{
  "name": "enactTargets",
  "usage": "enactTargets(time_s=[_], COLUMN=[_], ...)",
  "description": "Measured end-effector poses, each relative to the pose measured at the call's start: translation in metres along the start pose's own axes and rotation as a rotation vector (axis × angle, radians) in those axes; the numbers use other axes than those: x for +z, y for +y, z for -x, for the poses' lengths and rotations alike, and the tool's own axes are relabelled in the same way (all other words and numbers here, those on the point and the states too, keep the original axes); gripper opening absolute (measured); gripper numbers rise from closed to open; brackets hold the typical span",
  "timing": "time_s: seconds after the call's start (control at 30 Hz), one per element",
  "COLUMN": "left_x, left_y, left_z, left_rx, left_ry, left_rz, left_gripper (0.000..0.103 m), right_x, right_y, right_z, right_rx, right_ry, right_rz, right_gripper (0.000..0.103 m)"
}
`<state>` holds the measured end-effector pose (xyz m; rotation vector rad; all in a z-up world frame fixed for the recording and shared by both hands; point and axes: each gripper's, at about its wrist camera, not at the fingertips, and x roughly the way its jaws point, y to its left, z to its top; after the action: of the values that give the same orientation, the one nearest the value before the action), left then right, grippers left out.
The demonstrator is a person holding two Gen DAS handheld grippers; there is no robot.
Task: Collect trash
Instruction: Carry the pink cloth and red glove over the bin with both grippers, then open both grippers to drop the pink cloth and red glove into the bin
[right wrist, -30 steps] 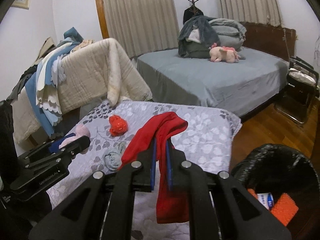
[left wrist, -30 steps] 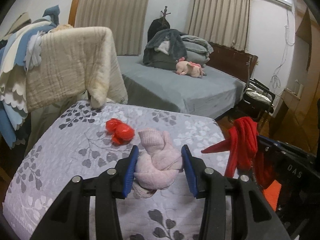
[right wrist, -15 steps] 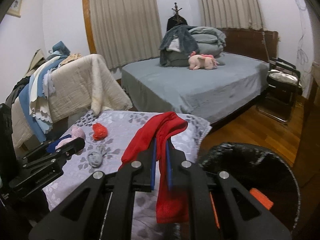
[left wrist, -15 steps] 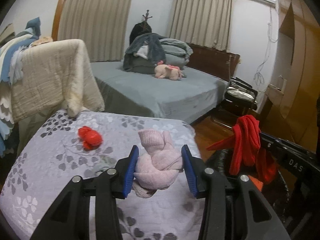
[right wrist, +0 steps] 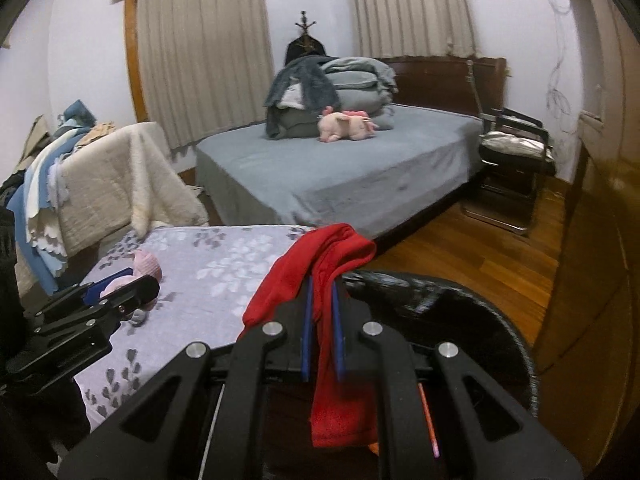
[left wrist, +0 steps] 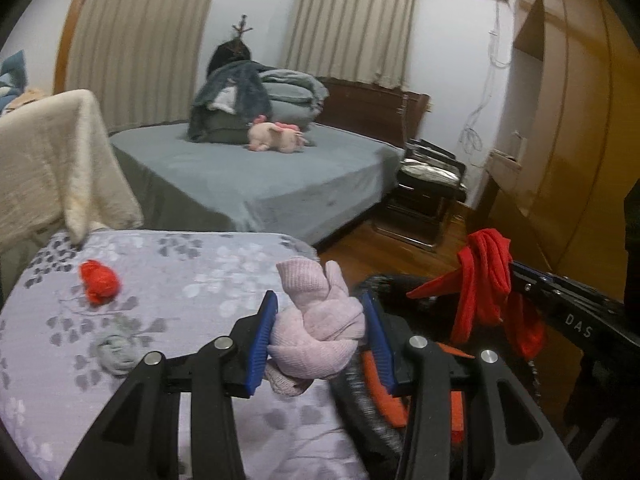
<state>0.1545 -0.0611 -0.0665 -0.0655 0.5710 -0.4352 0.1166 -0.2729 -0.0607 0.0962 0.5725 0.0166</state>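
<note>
My left gripper (left wrist: 322, 334) is shut on a knotted pink sock (left wrist: 320, 326), held over the right edge of the floral-covered table (left wrist: 192, 264). My right gripper (right wrist: 320, 332) is shut on a red cloth (right wrist: 320, 264) that drapes over and hangs below its blue pads, above the black-lined trash bin (right wrist: 460, 300). In the left wrist view the red cloth (left wrist: 484, 280) hangs at the right over the bin (left wrist: 384, 284), which holds orange items. A red balled sock (left wrist: 99, 282) and a grey balled sock (left wrist: 114, 350) lie on the table.
A bed (right wrist: 340, 172) with folded bedding and a pink plush toy (right wrist: 346, 124) stands behind the table. A blanket-draped rack (right wrist: 104, 188) is at the left. A black chair (right wrist: 516, 156) and a wooden wardrobe (left wrist: 568, 120) stand at the right, over a wood floor.
Both grippers have swung to the right with their loads, from over the table toward the bin. The bin now fills the lower right of both views. Neither grip has changed.
</note>
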Motion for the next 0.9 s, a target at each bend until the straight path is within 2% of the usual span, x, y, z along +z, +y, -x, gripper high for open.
enactTargets(time_s=[0.43,0.77,0.9], left_x=[-0.01,-0.022,-0.025], left_y=[-0.075,-0.103,-0.105], left_z=[-0.044,-0.085,-0.092], left_rx=[-0.145,-0.18,-0.193], left_ry=[0.046,0.098,0.117], left_rz=[-0.076,-0.103,-0.101], left_gripper=[0.043,0.043,0.044], right_x=[-0.024,-0.047,-0.054], right_y=[-0.056,-0.084,-0.089], right_z=[0.004,-0.013,-0.019], right_rx=[-0.1,-0.148,-0.153], right_ry=[0.035,0.095,0.119], right_rz=[-0.05,-0.075,-0.075], right_gripper=[0.008,0.009,0.013])
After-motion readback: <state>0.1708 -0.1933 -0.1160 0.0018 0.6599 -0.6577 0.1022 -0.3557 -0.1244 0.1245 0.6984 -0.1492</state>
